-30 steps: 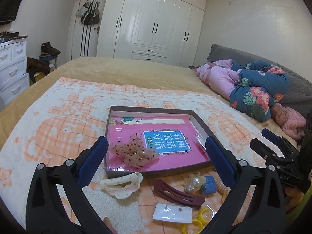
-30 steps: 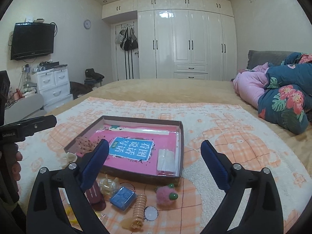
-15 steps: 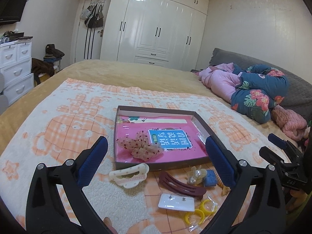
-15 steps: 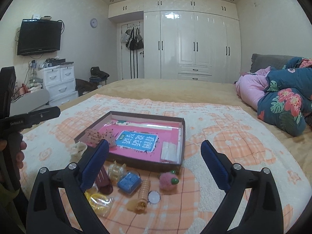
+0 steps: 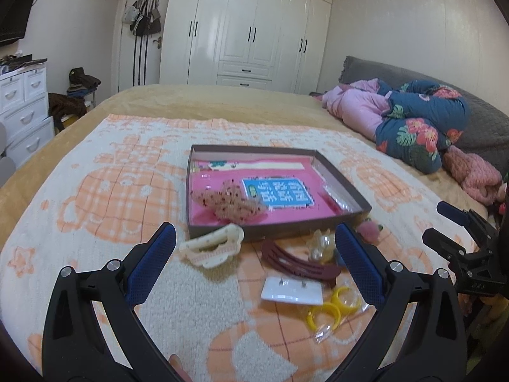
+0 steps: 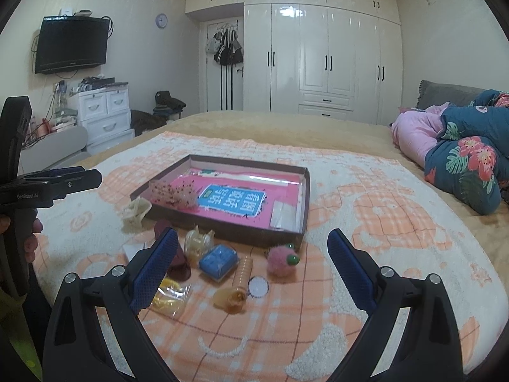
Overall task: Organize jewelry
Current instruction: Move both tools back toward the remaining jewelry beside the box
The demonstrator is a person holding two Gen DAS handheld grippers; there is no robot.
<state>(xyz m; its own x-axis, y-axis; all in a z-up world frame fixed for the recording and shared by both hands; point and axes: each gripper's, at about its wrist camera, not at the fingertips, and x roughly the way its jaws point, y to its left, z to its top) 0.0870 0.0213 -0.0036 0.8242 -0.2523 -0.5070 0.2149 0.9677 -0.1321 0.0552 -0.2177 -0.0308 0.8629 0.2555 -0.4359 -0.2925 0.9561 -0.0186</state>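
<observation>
A shallow brown box (image 5: 346, 187) (image 6: 306, 197) with a pink lining lies on the blanket and holds a beaded pink hair piece (image 5: 233, 202) (image 6: 173, 192). In front of it lie a cream hair claw (image 5: 211, 246) (image 6: 136, 211), a maroon clip (image 5: 296, 262), a white earring card (image 5: 291, 293), yellow rings (image 5: 331, 308), a pearl clip (image 5: 323, 248), a blue case (image 6: 219, 259), a coil hair tie (image 6: 240, 278) and a pink pompom (image 6: 281, 259). My left gripper (image 5: 254, 264) stands open above the claw and clip. My right gripper (image 6: 251, 265) stands open above the blue case and coil.
The bed carries an orange and white blanket (image 5: 121, 197) with bundled floral and pink bedding (image 5: 410, 127) at the right. White wardrobes (image 6: 331, 60) stand behind, a drawer unit (image 6: 105, 114) and wall television (image 6: 71, 44) at the left. A hand (image 6: 30, 238) holds the left tool.
Both grippers have pulled back and risen a little, so the box sits farther away and more loose items show in front. Both stay open.
</observation>
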